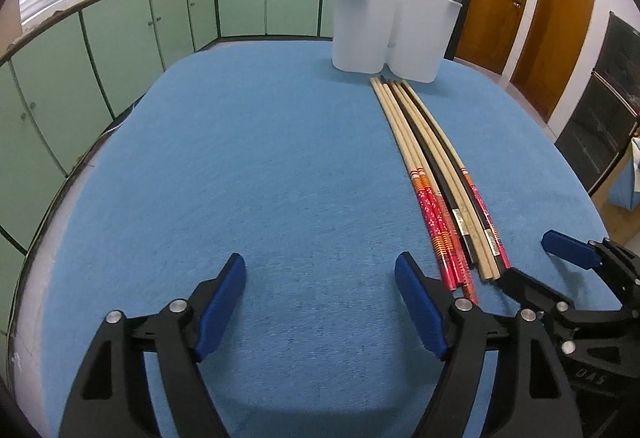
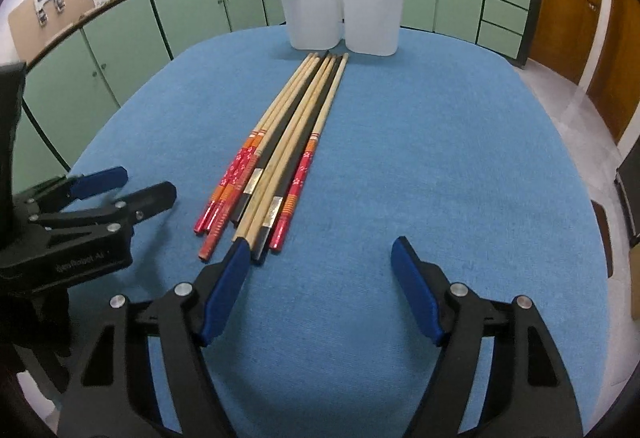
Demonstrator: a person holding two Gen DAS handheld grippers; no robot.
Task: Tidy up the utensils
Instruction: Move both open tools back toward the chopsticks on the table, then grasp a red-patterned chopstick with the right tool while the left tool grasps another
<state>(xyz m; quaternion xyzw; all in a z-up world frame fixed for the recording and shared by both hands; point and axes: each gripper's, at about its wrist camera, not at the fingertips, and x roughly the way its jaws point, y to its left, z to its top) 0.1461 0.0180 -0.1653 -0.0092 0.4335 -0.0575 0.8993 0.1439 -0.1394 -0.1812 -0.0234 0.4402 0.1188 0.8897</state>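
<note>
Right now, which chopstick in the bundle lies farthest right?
The red-patterned chopstick on the bundle's right edge, seen from the right wrist; a black one and plain wooden ones lie left of it.

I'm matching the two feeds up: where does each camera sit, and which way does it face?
Left wrist: on the left gripper, facing along the blue table; chopsticks to its right, right gripper at the right edge.
Right wrist: on the right gripper, facing the same way; chopsticks left of centre, left gripper at left.
Shared: chopsticks, white holder, table, green cabinets.
</note>
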